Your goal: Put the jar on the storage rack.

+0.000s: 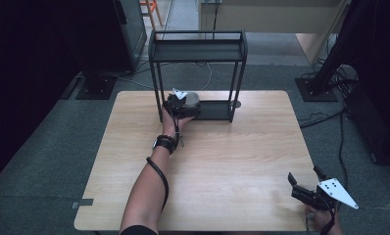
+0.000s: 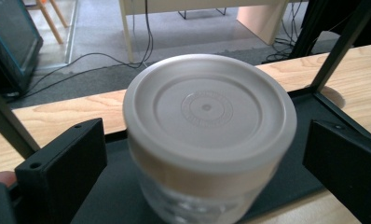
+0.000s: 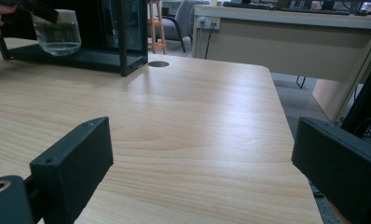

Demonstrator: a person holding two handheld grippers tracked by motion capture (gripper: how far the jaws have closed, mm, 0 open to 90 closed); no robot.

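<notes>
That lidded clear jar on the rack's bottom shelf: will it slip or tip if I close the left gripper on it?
The jar looks smooth, rounded and clear, so probably slippery between the flat jaws. It is squat and wide-lidded, so tipping seems unlikely. If glass, probably fragile; squeeze gently.

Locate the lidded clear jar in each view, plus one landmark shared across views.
High view: jar upper centre, on the black rack's bottom shelf, at the left gripper.
Left gripper view: jar centre, between that gripper's open jaws, grey lid facing the camera.
Right gripper view: jar top left, far off on the shelf.
Shared landmark: the black rack's bottom shelf on the wooden table.
</notes>
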